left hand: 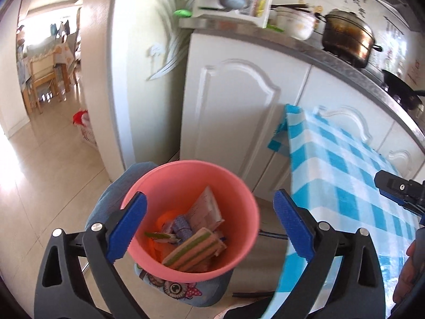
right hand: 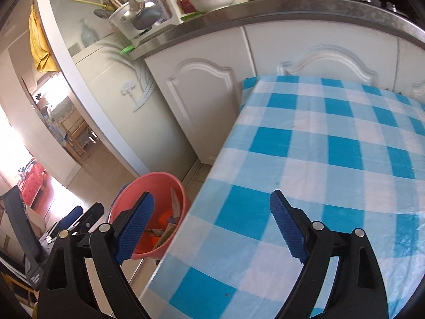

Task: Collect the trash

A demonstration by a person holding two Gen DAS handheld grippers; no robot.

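The left gripper [left hand: 209, 228] hangs above the pink bin [left hand: 191, 212], its blue fingers [left hand: 130, 228] spread wide apart with nothing clamped between them; the bin stands on the floor [left hand: 53, 164] just beside the edge of the desk [left hand: 345, 175], which is covered with a blue and white checked cloth; inside the bin lie the trash pieces, a striped wrapper [left hand: 194, 250], a folded paper carton [left hand: 207, 210] and some orange scraps [left hand: 164, 220]; under the bin there is a grey cloth with an owl print [left hand: 175, 288]. The right gripper [right hand: 212, 228] is over the near corner of the desk, its fingers [right hand: 287, 231] also wide apart and holding nothing; in its view the bin shows partly behind the left finger; behind stand white cabinets [right hand: 202, 98].
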